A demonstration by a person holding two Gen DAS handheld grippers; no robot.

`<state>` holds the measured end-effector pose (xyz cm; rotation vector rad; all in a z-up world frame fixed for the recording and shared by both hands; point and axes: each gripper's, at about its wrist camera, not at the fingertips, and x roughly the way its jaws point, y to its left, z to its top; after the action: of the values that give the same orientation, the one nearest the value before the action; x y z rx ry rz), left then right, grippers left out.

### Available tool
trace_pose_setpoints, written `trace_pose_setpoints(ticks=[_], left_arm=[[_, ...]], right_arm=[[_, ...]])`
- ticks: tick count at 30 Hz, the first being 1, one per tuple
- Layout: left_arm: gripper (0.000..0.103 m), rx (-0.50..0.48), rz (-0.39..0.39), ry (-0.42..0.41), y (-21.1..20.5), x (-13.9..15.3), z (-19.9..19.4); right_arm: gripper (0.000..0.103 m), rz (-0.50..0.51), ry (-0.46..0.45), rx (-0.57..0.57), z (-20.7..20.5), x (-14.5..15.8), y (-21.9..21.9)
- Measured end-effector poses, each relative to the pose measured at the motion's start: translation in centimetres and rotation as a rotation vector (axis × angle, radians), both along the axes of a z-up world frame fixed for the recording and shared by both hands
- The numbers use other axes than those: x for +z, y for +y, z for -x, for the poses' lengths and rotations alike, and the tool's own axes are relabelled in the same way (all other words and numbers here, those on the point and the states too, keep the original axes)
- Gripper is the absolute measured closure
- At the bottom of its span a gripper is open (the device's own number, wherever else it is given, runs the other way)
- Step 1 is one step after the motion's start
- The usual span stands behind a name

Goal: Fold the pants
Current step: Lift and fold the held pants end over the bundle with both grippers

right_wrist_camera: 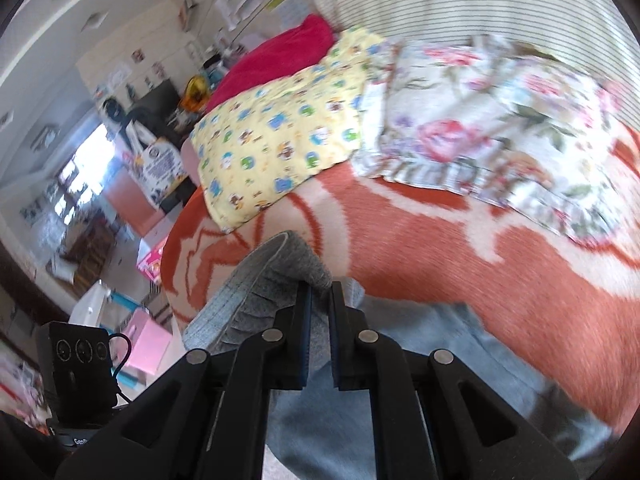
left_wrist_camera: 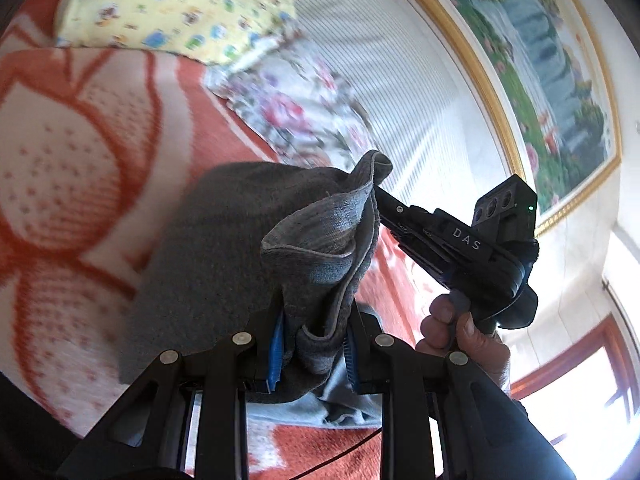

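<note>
Orange-and-white blanket (left_wrist_camera: 80, 152) covered the bed, and one pair of grey pants (left_wrist_camera: 224, 240) hung above it, caught by two grippers. Between the fingers of the left gripper (left_wrist_camera: 314, 344) sat a bunched fold of the cloth, the blue pads (left_wrist_camera: 277, 350) pressed against it from both sides. Just beyond those fingertips the waistband rose in a loose loop to the right gripper (left_wrist_camera: 380, 196), whose fingers were pinched nearly together on another part of the edge (its fingertips were buried in the cloth in the left view). One hand (left_wrist_camera: 460, 332) showed, wrapped round that gripper's handle.

From the right wrist, the right gripper (right_wrist_camera: 320, 312) clamped the ribbed waistband, with the rest of the pants trailing below the fingers and hiding part of the blanket. Ahead of the fingertips lay two pillows: one yellow pillow (right_wrist_camera: 280, 128) with cartoon prints and one floral pillow (right_wrist_camera: 480, 120), edges touching. Behind the yellow one was a red cloth (right_wrist_camera: 280, 64). One framed picture (left_wrist_camera: 540, 80) hung on the wall.
</note>
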<state>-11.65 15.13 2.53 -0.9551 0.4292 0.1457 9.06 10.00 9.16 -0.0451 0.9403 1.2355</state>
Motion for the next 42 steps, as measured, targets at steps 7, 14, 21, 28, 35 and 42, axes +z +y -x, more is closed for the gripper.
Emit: trace_pose_setpoints(ticks=[7, 14, 21, 28, 35, 42], left_arm=[[0.08, -0.139, -0.038, 0.032, -5.4, 0.2, -4.2], [0.08, -0.24, -0.066, 0.074, -9.9, -0.1, -8.0], [0.08, -0.27, -0.084, 0.111, -11.7, -0.6, -10.5], [0.08, -0.277, -0.077, 0.135, -11.5, -1.5, -10.9], [0.08, -0.289, -0.089, 0.149, -11.6, -2.0, -11.2], [0.08, -0.303, -0.102, 0.141, -11.9, -1.8, -11.1]], right_arm=[[0.094, -0.039, 0.042, -0.129, -1.8, -0.6, -7.1], [0.095, -0.042, 0.057, -0.241, -3.6, -1.6, -13.4], [0.101, -0.086, 0.082, -0.317, -5.2, -1.8, -17.7], [0.097, -0.098, 0.234, -0.395, -6.5, -4.8, -19.4], [0.044, -0.075, 0.256, -0.385, -6.3, -5.4, -17.6], [0.068, 0.036, 0.282, -0.374, -6.5, -7.5, -15.0]])
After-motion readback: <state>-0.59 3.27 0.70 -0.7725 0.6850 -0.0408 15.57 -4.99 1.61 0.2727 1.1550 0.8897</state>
